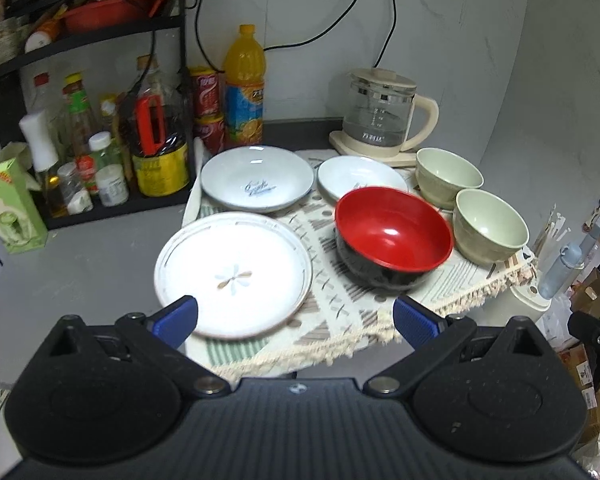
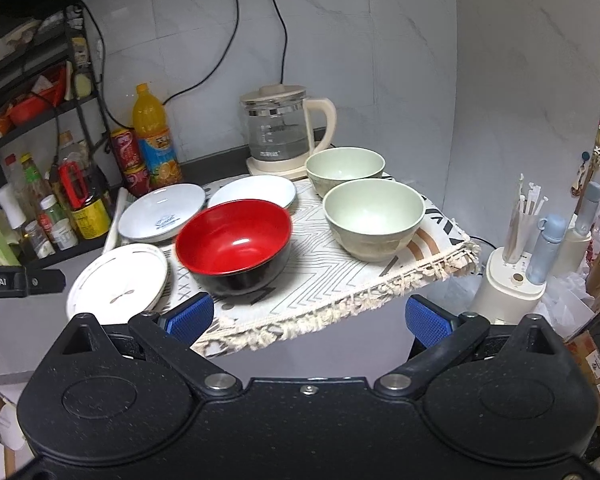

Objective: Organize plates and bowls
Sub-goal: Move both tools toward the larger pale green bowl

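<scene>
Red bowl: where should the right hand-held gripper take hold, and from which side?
Grip the near rim of the red bowl, one finger inside and one outside, coming from the front and above. It stands upright and empty, too wide to span, and the near side is clear; the right hand-held gripper is open.

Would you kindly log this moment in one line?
left gripper: open, empty | right gripper: open, empty | red bowl: on cloth, untouched

Left gripper (image 1: 296, 322): jaws spread wide, blue pads (image 1: 176, 320) facing each other, nothing between them, held level and pointing forward.
Right gripper (image 2: 308, 318): jaws wide apart too, blue pads (image 2: 428, 322) bare, nothing gripped, aimed forward and slightly down.
</scene>
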`<state>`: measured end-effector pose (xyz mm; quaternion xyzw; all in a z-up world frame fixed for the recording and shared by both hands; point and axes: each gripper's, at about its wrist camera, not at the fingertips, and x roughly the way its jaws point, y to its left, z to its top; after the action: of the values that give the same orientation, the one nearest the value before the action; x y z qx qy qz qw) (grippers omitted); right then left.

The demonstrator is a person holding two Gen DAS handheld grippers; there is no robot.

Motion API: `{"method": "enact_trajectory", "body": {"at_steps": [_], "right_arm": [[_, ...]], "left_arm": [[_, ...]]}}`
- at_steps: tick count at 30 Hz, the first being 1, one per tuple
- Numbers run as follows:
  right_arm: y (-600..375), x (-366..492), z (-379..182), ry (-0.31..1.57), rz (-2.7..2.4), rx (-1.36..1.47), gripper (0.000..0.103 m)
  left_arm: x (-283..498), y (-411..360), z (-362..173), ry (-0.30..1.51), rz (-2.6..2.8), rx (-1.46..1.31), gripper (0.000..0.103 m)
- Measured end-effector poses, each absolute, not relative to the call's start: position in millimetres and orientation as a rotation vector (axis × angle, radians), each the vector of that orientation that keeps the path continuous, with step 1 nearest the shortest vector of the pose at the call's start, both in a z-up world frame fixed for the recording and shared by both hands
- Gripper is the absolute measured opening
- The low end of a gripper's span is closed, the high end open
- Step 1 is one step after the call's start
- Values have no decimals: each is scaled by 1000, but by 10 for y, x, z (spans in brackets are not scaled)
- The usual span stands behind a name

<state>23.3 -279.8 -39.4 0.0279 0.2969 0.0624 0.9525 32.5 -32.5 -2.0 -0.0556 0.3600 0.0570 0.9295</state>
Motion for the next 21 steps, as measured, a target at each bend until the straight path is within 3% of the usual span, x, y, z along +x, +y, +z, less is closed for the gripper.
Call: {"method": "enact_trajectory", "body": {"at_steps": [21], "right_arm": [[-3031,1160,-450,632,92,53,103]], "left_arm": [[1403,-677,-56,761,81,-87,103]]}}
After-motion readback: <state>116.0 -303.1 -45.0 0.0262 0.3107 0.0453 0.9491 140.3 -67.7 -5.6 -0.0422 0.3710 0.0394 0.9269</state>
